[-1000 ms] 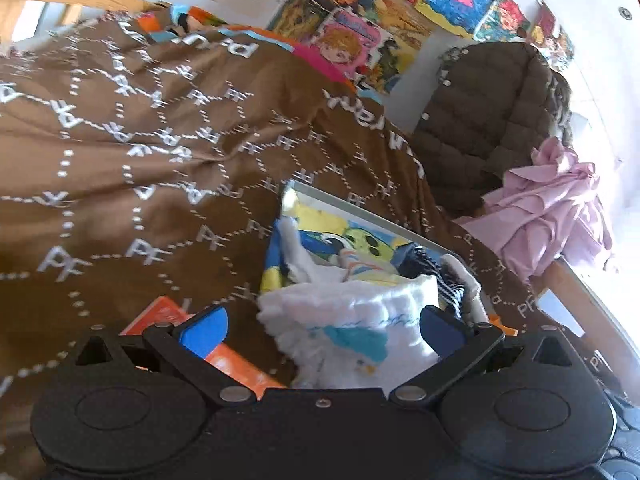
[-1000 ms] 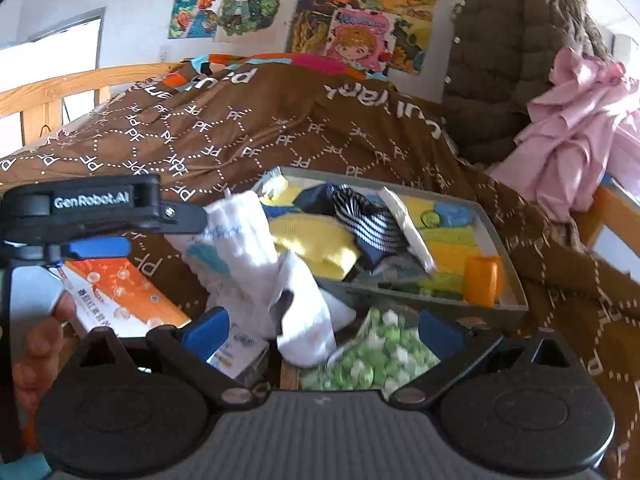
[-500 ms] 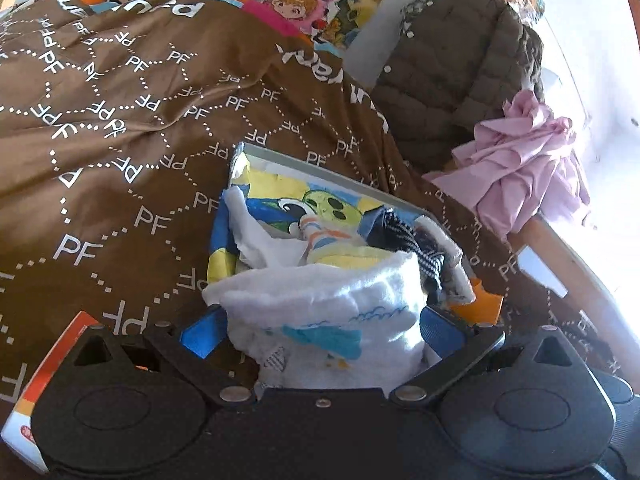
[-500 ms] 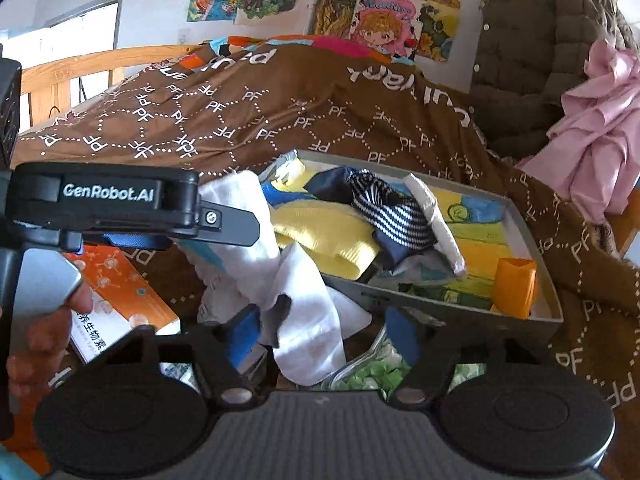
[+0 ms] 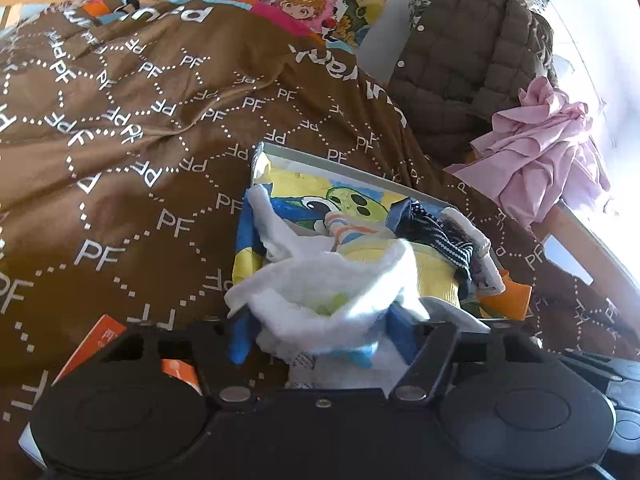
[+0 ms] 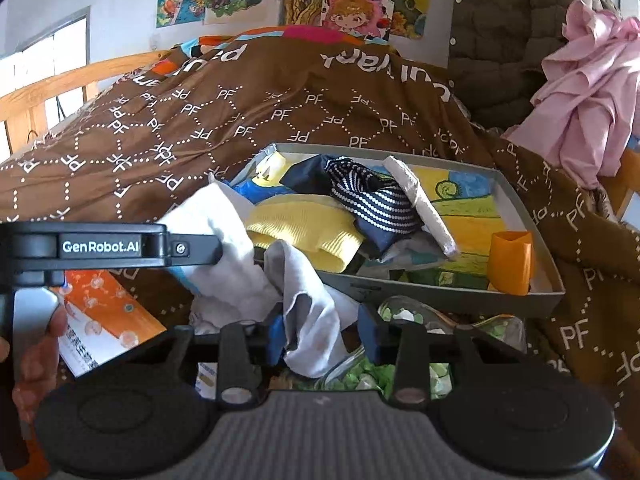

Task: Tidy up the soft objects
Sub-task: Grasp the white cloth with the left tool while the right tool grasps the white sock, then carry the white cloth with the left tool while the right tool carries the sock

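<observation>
A white cloth (image 5: 320,296) with a blue print is bunched between the blue pads of my left gripper (image 5: 320,332), which is shut on it. In the right wrist view the same cloth (image 6: 236,272) hangs from the left gripper (image 6: 218,246), and its grey-white lower end (image 6: 316,332) drops between the narrowed fingers of my right gripper (image 6: 322,334), shut on it. Just beyond lies a shallow grey box (image 6: 440,300) holding a yellow cloth (image 6: 304,232), a navy striped sock (image 6: 372,200) and a rolled white cloth (image 6: 420,200).
The box (image 5: 340,168) sits on a brown "PF" quilt (image 6: 240,120). An orange cup (image 6: 510,260) stands in the box's corner. A clear bag of green pieces (image 6: 400,368) lies under my right gripper, an orange booklet (image 6: 104,312) at the left. A pink garment (image 6: 580,100) and brown jacket (image 6: 500,40) hang at the right.
Both grippers have narrowed from wide open onto the white cloth. The left gripper has moved closer to the box with the cloth bunching up between its pads.
</observation>
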`<state>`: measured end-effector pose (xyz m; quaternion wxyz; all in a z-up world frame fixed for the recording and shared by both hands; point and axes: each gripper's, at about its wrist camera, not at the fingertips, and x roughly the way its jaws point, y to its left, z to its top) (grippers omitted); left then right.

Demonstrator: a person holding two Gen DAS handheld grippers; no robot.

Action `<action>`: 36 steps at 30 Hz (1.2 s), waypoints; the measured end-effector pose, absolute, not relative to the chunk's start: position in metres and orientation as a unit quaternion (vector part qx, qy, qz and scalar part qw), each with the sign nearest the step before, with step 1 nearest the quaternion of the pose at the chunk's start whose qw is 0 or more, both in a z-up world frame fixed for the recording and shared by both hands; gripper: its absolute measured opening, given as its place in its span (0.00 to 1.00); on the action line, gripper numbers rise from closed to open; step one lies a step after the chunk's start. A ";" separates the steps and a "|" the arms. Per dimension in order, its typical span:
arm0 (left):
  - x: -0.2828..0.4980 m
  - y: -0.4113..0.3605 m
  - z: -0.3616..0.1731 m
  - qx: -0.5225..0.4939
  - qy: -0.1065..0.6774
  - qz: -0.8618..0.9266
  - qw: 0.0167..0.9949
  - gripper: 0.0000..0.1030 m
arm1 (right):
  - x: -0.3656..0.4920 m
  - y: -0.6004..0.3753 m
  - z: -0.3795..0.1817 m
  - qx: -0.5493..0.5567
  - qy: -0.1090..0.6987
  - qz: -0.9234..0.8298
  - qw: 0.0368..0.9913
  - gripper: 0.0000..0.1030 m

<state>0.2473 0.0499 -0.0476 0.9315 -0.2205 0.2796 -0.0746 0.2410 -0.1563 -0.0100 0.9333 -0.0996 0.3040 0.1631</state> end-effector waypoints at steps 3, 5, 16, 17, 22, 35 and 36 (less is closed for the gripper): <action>0.248 0.051 -0.048 -0.236 0.291 -0.076 0.924 0.45 | 0.245 -0.156 -0.012 -0.093 0.308 0.160 0.933 0.41; 0.247 0.050 -0.048 -0.238 0.295 -0.078 0.922 0.37 | 0.245 -0.154 -0.013 -0.096 0.308 0.158 0.933 0.41; 0.231 0.038 -0.028 -0.215 0.274 -0.079 0.934 0.13 | 0.233 -0.154 0.000 -0.094 0.284 0.144 0.943 0.01; 0.230 0.037 -0.025 -0.211 0.271 -0.080 0.936 0.13 | 0.230 -0.156 0.004 -0.092 0.276 0.143 0.946 0.01; 0.221 0.029 -0.008 -0.192 0.253 -0.072 0.945 0.13 | 0.220 -0.169 0.029 -0.083 0.244 0.140 0.956 0.01; 0.213 0.018 0.042 -0.191 0.233 -0.073 0.951 0.13 | 0.231 -0.192 0.104 -0.085 0.189 0.130 0.970 0.01; 0.217 0.016 0.049 -0.188 0.229 -0.073 0.952 0.13 | 0.236 -0.194 0.110 -0.077 0.179 0.127 0.973 0.01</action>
